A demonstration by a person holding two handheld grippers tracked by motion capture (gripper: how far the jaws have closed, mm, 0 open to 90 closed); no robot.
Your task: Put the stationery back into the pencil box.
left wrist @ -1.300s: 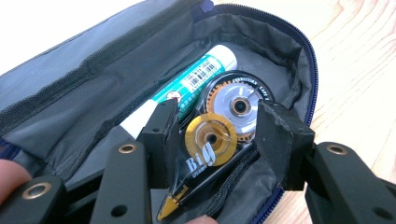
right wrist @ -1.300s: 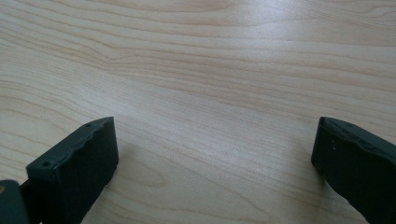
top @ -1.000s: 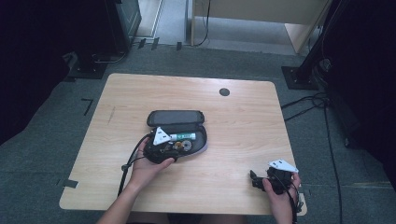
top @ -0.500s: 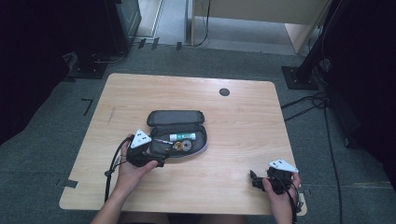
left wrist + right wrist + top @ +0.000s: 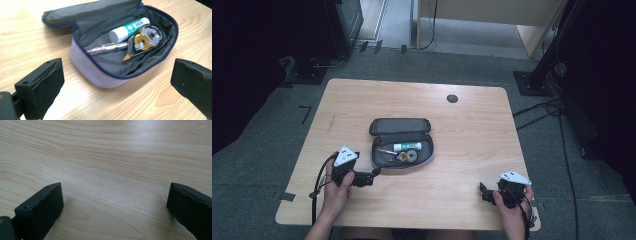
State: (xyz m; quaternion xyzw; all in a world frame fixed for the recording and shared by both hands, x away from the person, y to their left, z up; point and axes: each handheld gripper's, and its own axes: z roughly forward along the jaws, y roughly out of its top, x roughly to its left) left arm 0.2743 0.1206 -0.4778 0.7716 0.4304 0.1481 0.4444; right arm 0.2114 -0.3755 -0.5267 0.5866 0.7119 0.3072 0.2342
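1. The pencil case [image 5: 402,144] lies open near the middle of the table [image 5: 472,150], its lid [image 5: 399,125] folded back toward the far edge.
2. Inside it lie a glue stick [image 5: 128,29], a pen [image 5: 107,48] and a correction tape roller [image 5: 143,40], all loose.
3. The left gripper [image 5: 371,176] rests near the front left corner of the table, just beside the case and apart from it. Its jaws have just been opening and now stand wide, with nothing between them.
4. The right gripper [image 5: 484,192] sits near the front right corner, well apart from the case, jaws released over bare wood.
5. Handling judgement: the case is soft fabric, light, and likely to buckle or slide if pushed. Its contents may shift or spill if it is tipped.
6. Where to take hold: the lid's free edge or the zip rim [image 5: 100,68] gives the firmest pinch; the padded side wall would only squash.
7. Surface: pale wood grain, smooth, level, with a dark round cable cap [image 5: 452,98] toward the far right.
8. Room: grey carpet [image 5: 292,115], cables [image 5: 552,107] on the floor to the right, dark stands at the far corners.
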